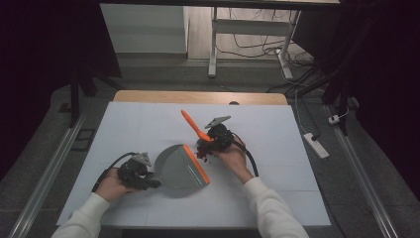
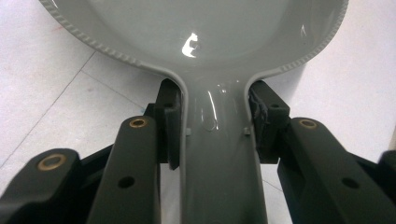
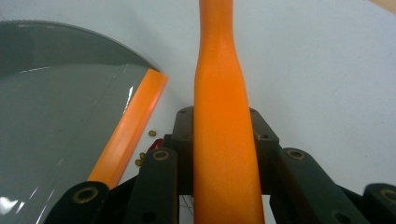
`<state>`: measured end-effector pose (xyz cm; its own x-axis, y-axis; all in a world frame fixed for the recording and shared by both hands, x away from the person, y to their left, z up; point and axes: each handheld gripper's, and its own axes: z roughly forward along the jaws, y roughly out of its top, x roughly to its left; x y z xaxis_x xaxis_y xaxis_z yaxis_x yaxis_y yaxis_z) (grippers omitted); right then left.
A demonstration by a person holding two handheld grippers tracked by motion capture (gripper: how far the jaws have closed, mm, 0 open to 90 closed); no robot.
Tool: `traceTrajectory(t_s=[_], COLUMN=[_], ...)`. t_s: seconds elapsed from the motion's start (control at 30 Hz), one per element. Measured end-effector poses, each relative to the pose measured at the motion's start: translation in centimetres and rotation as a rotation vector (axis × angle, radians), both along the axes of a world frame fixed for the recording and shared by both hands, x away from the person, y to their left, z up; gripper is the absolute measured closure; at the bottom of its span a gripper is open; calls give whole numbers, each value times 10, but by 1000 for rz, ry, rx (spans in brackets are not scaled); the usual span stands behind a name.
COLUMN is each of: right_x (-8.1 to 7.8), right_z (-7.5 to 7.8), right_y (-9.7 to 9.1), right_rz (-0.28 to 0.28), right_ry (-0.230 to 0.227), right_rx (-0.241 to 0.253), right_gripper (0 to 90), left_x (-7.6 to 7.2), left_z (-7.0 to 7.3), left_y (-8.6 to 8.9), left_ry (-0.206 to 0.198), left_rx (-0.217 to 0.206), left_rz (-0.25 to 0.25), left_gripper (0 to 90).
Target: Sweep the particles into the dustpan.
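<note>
Left gripper clamps the grey dustpan by its handle near the table front edge; right gripper clamps the orange brush beside the pan's lip, where small crumbs lie.

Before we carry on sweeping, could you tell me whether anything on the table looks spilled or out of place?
Yes: a few small yellowish bits lie loose on the white table, just off the orange lip of the grey dustpan. The left gripper clamps the dustpan's handle and the right gripper clamps the orange brush. Nothing looks damaged.
</note>
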<state>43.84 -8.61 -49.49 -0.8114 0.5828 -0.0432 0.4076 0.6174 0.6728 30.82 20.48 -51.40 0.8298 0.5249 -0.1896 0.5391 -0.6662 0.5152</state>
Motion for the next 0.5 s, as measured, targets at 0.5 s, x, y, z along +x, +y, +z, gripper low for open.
traceTrajectory(t_s=[0.5], right_x=[-20], right_z=[-1], right_y=[15], right_rz=[49], right_ry=[38], right_rx=[37], right_gripper=[703], left_x=[0], left_z=[-3], left_y=[-3], left_ry=[4], left_rx=[15], left_rz=[3], left_gripper=[615])
